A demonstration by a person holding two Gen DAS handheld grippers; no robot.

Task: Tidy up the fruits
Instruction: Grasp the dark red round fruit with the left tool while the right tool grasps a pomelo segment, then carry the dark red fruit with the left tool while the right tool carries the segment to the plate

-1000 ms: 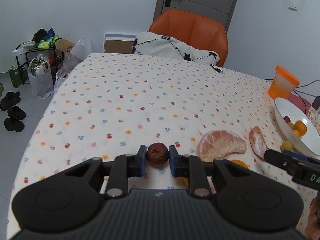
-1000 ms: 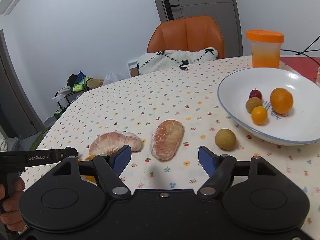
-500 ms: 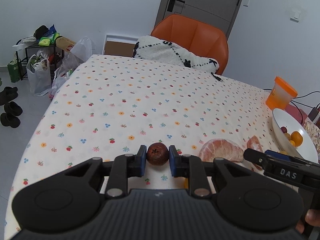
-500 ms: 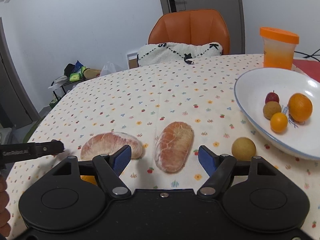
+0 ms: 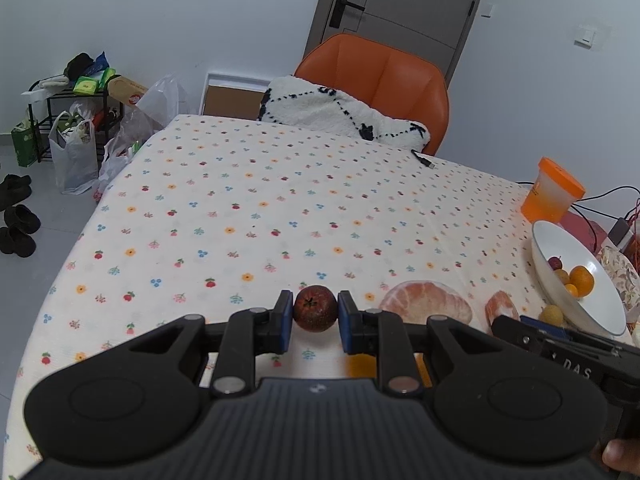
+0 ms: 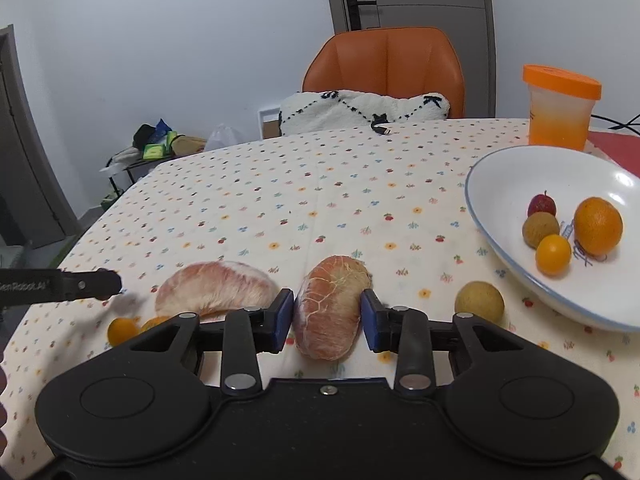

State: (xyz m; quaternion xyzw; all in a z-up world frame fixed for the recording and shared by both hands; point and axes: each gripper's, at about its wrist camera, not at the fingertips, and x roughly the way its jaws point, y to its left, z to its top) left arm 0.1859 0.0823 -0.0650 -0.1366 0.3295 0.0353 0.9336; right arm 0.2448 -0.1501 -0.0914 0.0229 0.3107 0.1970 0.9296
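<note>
Pomelo segment [image 6: 330,308] between right gripper [image 6: 327,320] fingers, bowl [image 6: 500,248] rim near.

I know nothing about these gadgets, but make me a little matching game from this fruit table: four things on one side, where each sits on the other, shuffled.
Things:
1. dark red fruit
2. pomelo segment
3. big orange
4. tan round fruit

Places:
A. in the white bowl
B. on the tablecloth, just outside the bowl
C. held by the left gripper
D. between the fingers of the right gripper

Pairs: 1-C, 2-D, 3-A, 4-B
</note>
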